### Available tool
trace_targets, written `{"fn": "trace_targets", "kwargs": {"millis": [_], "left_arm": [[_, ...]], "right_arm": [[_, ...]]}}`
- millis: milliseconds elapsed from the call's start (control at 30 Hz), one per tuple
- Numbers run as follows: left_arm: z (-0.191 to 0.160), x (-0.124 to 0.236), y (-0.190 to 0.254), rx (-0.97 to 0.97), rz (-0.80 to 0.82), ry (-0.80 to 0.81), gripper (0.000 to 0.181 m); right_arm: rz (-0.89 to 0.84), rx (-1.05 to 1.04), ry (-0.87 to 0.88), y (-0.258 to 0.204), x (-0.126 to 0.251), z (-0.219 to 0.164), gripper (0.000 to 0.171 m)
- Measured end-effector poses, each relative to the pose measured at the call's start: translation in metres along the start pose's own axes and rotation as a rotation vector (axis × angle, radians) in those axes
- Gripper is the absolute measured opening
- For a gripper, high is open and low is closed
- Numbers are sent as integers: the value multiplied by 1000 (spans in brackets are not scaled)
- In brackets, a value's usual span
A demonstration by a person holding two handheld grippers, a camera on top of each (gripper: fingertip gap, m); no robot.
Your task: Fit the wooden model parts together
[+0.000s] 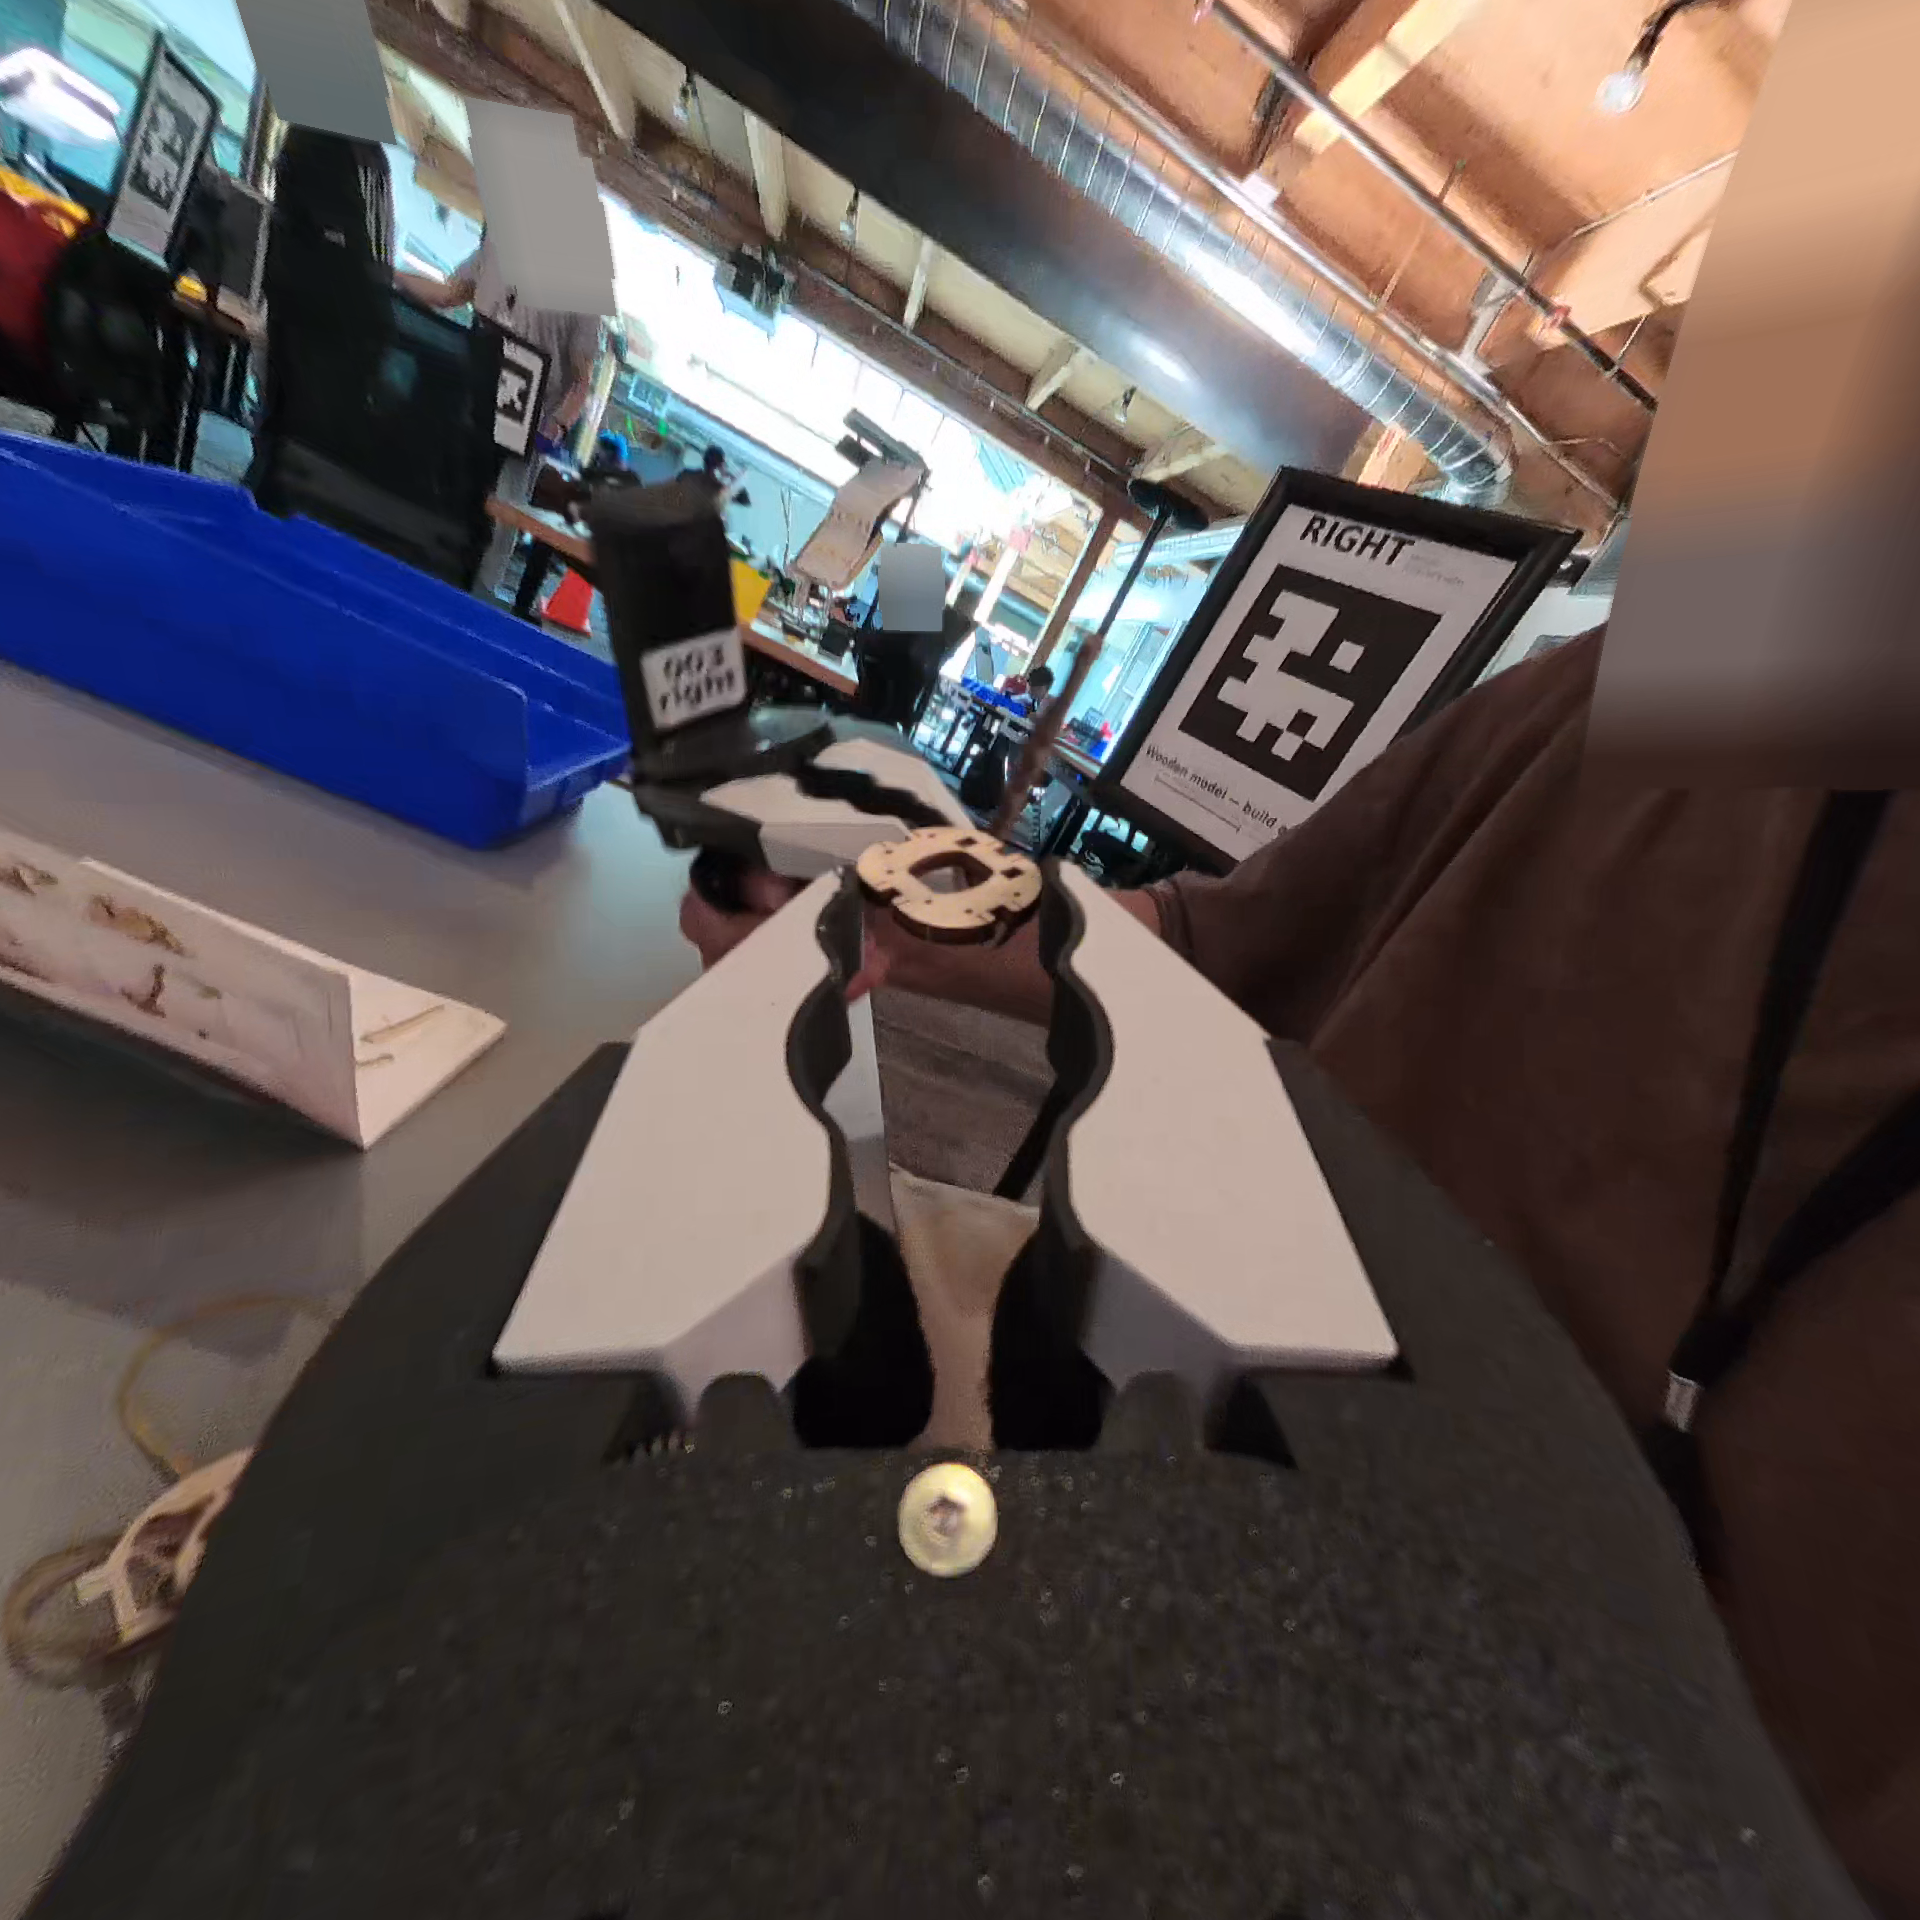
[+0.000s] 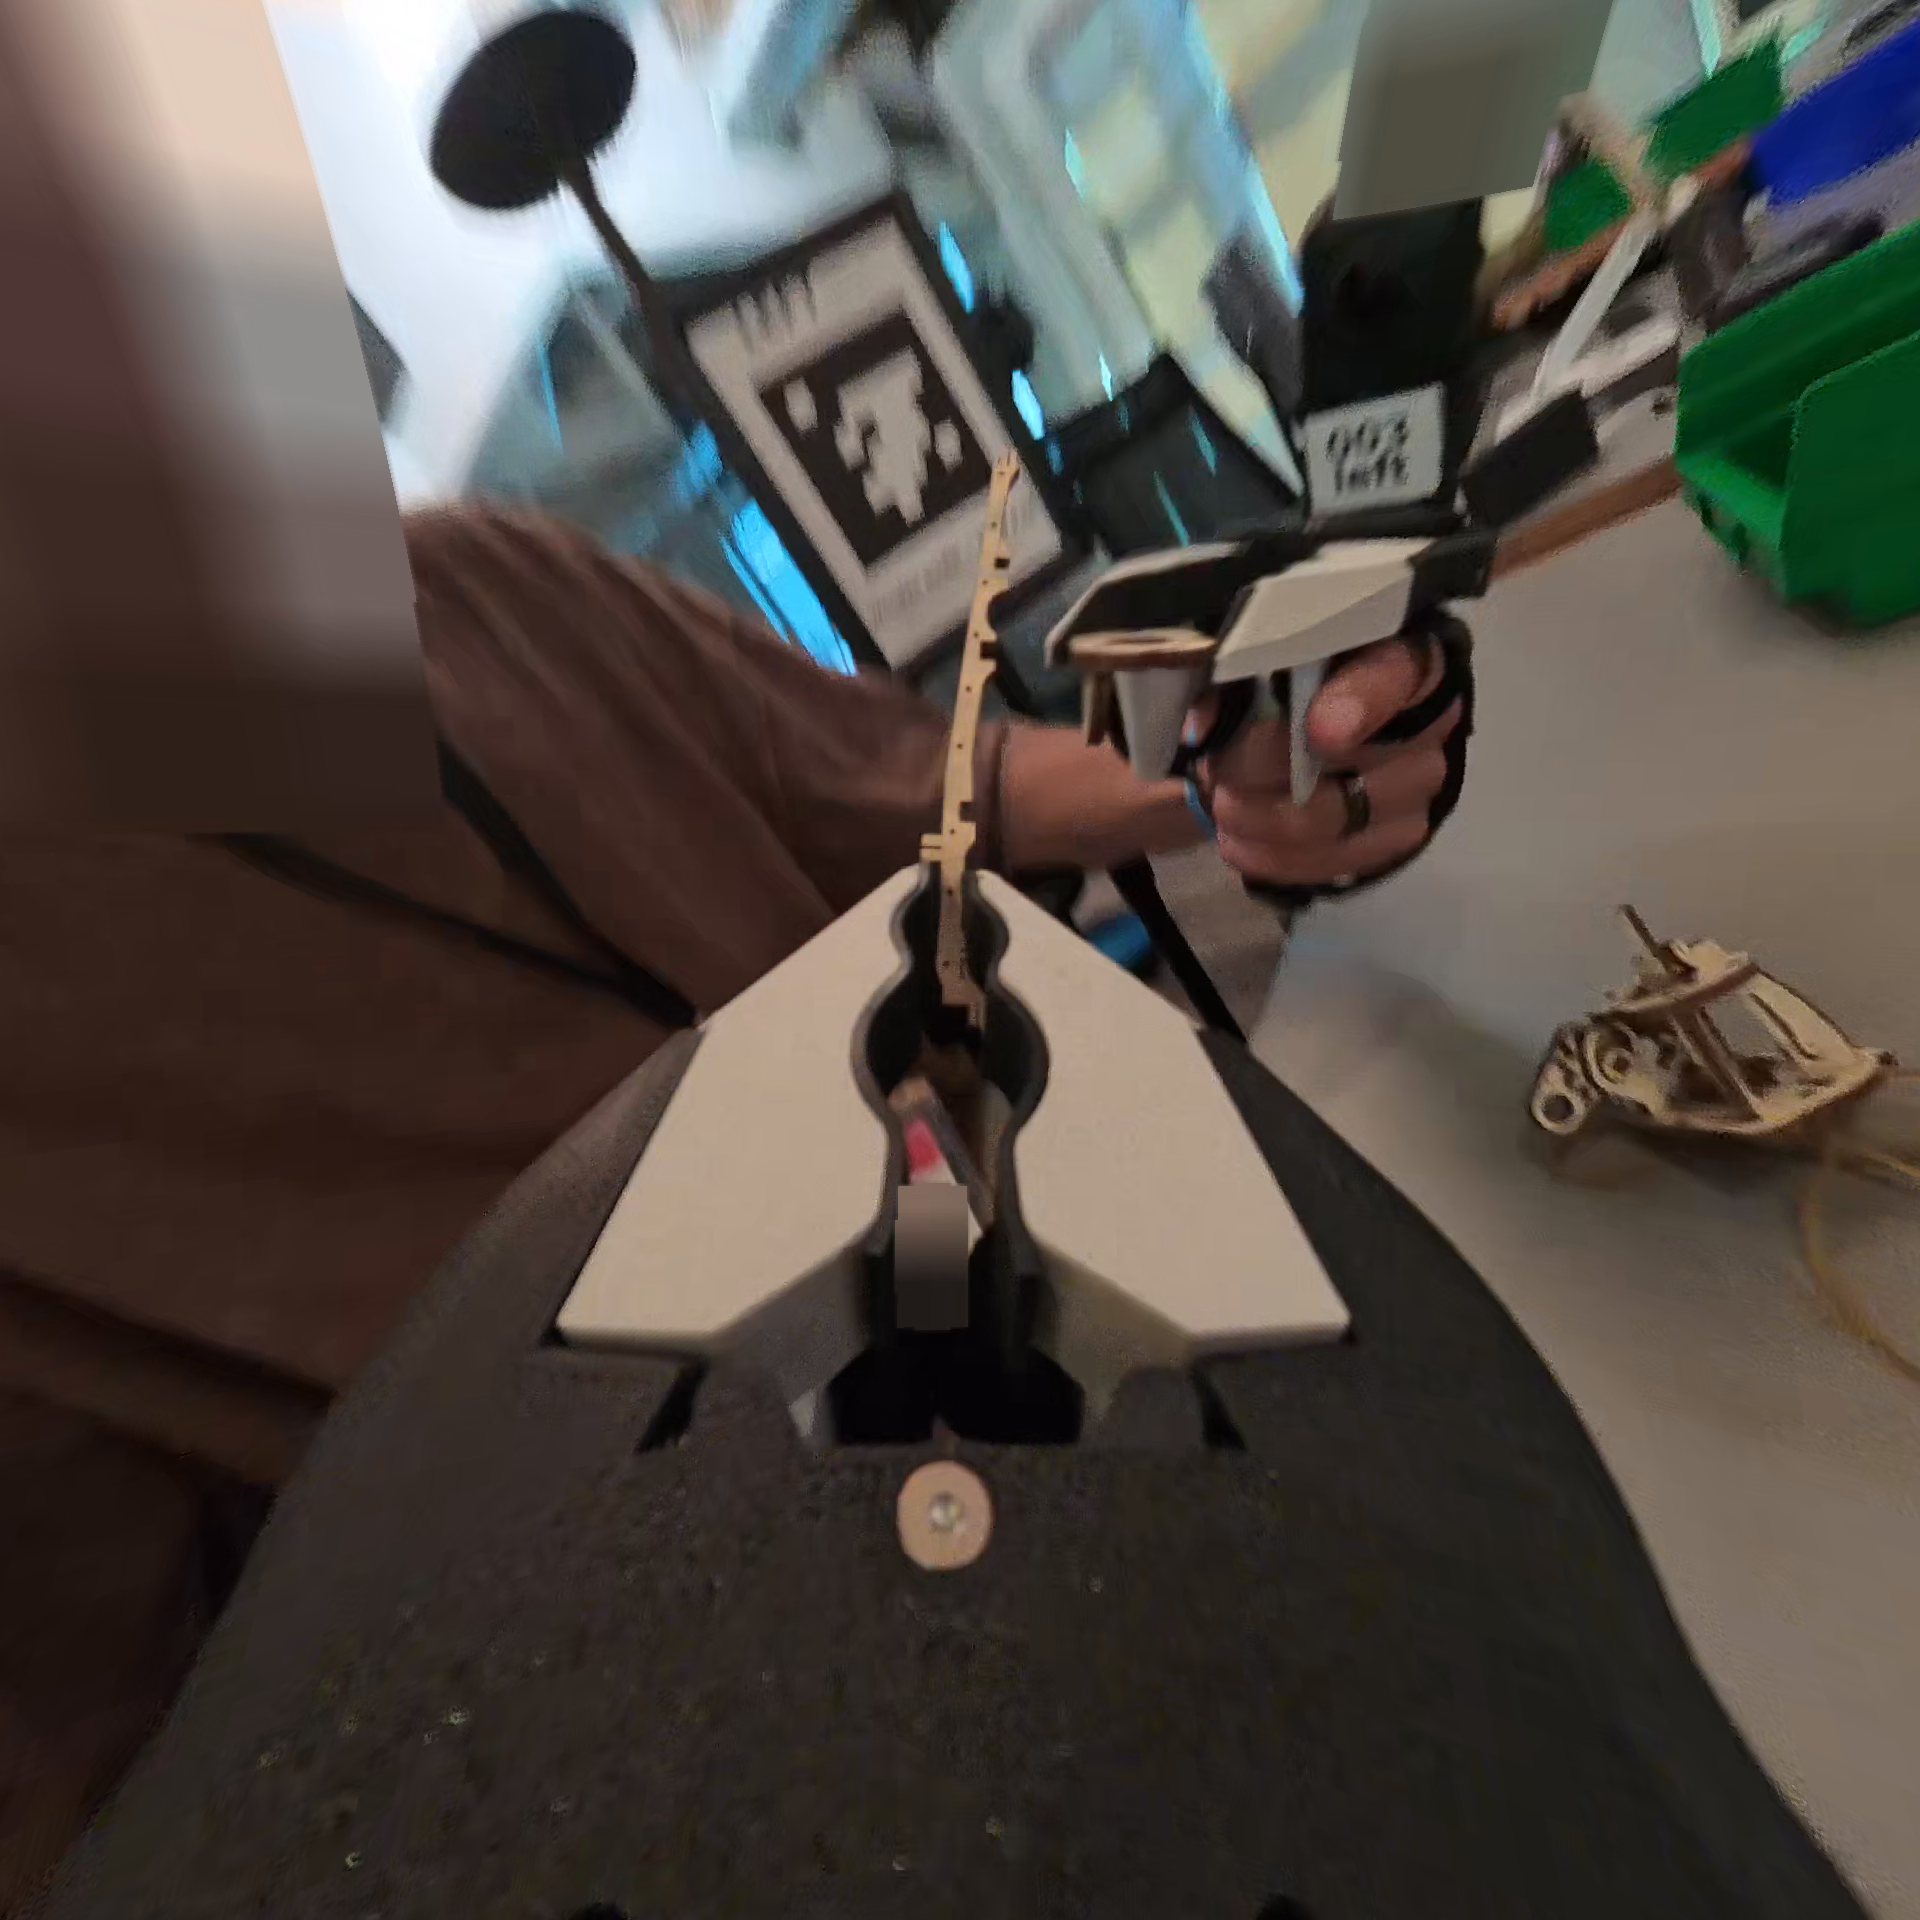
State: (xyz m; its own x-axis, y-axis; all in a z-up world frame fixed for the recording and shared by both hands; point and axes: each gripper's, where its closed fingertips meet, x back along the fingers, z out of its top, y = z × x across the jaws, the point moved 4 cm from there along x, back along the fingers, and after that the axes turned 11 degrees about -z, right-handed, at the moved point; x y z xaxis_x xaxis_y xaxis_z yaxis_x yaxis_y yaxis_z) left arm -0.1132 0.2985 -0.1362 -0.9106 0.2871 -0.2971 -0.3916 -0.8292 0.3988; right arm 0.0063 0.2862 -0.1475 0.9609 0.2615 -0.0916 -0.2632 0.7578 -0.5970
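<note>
While both grippers are raised above the table (image 2: pixel 1558 935) | left gripper (image 1: pixel 948 899) pinches wooden ring (image 1: pixel 951 885) | right gripper (image 2: pixel 948 883) clamps upright notched strip (image 2: pixel 971 686)

**Bins and marker signs ring a busy workshop**

A blue plastic bin (image 1: pixel 312 665) sits on the grey table (image 1: pixel 343 935) beside a white wedge-shaped block (image 1: pixel 260 997). A framed black-and-white marker sign (image 1: pixel 1320 665) stands behind; green bins (image 2: pixel 1808 457) line the far side.
</note>
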Motion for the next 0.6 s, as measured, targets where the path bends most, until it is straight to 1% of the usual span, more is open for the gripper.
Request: {"fn": "trace_targets", "kwargs": {"millis": [100, 200, 267, 400, 500, 600], "left_arm": [[10, -7, -3, -13, 40, 49, 33], [21, -9, -5, 33, 69, 165, 32], [21, -9, -6, 48, 99, 193, 32], [21, -7, -9, 78, 152, 232, 32], [22, -5, -11, 92, 166, 247, 32], [21, -3, -14, 109, 188, 263, 32]], "right_arm": [[96, -173, 217, 6, -8, 8, 3], [183, -289, 332, 7, -18, 12, 4], [225, -349, 384, 6, -22, 15, 4], [233, -434, 404, 8, -32, 10, 4], [219, -445, 434, 11, -30, 10, 4], [200, -452, 421, 15, -30, 6, 4]]}}
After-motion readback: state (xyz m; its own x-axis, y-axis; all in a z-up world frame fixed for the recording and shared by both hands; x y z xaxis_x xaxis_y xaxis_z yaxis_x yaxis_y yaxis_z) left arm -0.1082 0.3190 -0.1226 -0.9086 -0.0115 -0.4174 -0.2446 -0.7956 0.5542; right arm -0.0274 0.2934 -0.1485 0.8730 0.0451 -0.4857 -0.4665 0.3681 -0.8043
